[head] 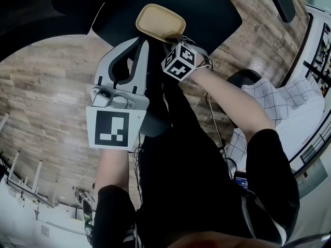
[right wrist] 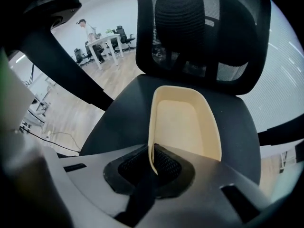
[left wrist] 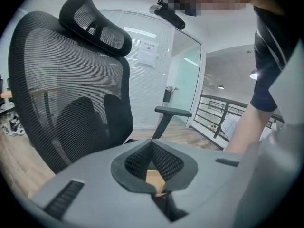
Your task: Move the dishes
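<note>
A cream rectangular dish (head: 160,22) (right wrist: 185,122) lies on the black seat (head: 212,9) (right wrist: 118,113) of an office chair. My right gripper (head: 173,37) (right wrist: 151,158) points steeply down at the dish's near edge and is shut on its thin rim, which stands up between the two pads. My left gripper (head: 140,41) (left wrist: 152,144) hovers just left of the dish with its pads meeting at the tips and nothing held. A small tan patch shows through the gap below its pads in the left gripper view.
The chair's mesh back (right wrist: 199,27) rises behind the dish. A black mesh chair with a headrest (left wrist: 71,80) fills the left gripper view. Wood floor (head: 46,87) surrounds the chair. A checked cloth (head: 279,102) lies at the right. A railing (left wrist: 223,113) stands far off.
</note>
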Action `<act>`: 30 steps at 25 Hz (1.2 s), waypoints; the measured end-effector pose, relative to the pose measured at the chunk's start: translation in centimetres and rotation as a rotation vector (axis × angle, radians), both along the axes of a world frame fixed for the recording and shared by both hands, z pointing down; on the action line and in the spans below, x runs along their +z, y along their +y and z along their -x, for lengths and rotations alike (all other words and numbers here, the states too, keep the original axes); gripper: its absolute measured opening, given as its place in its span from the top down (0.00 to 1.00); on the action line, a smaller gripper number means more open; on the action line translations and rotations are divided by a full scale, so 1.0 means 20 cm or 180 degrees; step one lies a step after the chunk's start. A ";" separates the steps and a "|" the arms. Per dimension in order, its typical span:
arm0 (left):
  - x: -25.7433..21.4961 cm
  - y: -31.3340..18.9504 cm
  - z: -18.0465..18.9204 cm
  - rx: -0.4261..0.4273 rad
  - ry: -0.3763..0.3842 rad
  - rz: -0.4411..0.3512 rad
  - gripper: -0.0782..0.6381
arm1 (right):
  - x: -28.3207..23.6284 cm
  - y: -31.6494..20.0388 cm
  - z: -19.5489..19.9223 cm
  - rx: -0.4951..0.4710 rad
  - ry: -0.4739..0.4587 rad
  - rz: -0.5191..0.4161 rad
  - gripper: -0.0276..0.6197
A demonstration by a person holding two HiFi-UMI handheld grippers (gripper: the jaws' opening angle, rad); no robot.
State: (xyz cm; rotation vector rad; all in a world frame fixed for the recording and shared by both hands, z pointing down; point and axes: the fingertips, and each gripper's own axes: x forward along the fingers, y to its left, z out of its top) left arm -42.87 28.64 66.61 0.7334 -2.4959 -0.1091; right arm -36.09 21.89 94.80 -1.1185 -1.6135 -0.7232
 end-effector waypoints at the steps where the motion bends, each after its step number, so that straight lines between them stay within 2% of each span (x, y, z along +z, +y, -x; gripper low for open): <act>1: -0.01 0.00 -0.01 -0.0011 -0.0003 -0.0006 0.88 | -0.02 0.00 0.00 -0.0010 -0.0049 0.0013 0.90; 8: -0.10 0.04 -0.07 -0.0051 -0.0082 -0.0031 0.89 | -0.18 -0.02 0.00 -0.0034 -0.0187 0.0055 0.91; 19: -0.21 0.11 -0.29 0.0002 -0.0027 0.0156 0.88 | -0.52 -0.05 -0.08 0.0039 -0.0286 0.0135 0.91; 25: -0.46 0.13 -0.42 -0.0018 -0.0020 0.0153 0.89 | -0.87 -0.10 -0.21 0.0200 -0.0244 0.0213 0.91; 30: -0.71 0.06 -0.56 0.0221 -0.0082 0.0098 0.88 | -1.18 -0.14 -0.36 0.0272 -0.0189 0.0256 0.91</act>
